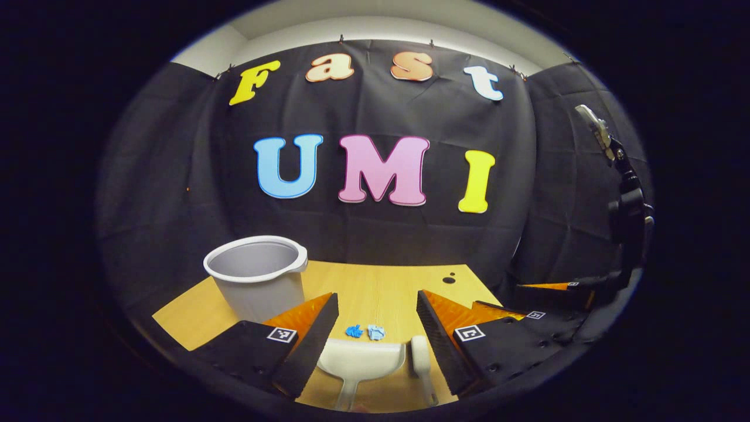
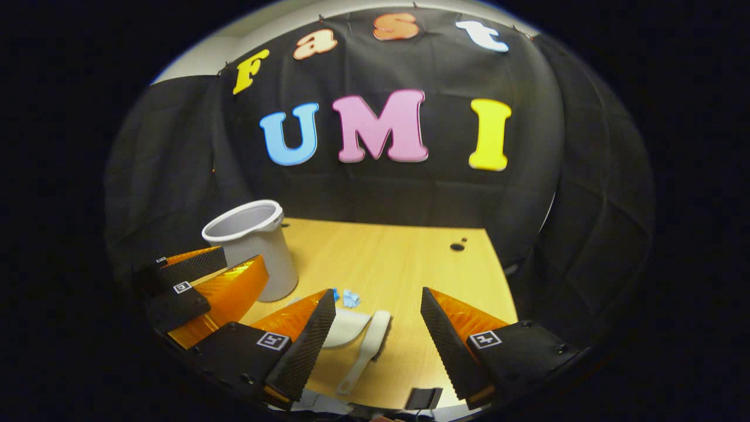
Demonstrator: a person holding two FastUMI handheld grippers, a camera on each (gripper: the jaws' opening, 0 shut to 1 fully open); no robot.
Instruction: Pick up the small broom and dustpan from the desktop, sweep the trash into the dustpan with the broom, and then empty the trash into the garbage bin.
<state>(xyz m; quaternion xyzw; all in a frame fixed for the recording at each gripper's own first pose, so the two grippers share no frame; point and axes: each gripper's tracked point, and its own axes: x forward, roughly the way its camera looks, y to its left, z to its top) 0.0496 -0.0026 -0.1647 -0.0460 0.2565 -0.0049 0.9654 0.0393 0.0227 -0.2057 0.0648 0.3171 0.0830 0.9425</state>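
A white dustpan (image 1: 360, 360) lies on the wooden desktop (image 1: 387, 287), handle toward me, with the small white broom (image 1: 420, 357) beside it on the right. Two blue scraps of trash (image 1: 364, 332) lie just beyond the pan's mouth. My left gripper (image 1: 377, 294) is open above the pan with nothing held. In the right gripper view the dustpan (image 2: 345, 328), broom (image 2: 369, 346) and trash (image 2: 350, 298) lie below my open right gripper (image 2: 376, 291). The left gripper (image 2: 199, 287) shows at the left, near the bin. The right gripper (image 1: 551, 299) shows at the right.
A white garbage bin (image 1: 258, 275) stands upright at the desk's back left, also seen as the bin (image 2: 252, 252). Small dark holes (image 2: 457, 247) mark the far right of the desktop. A black clamp stand (image 1: 624, 199) rises at the right. Black cloth walls surround the desk.
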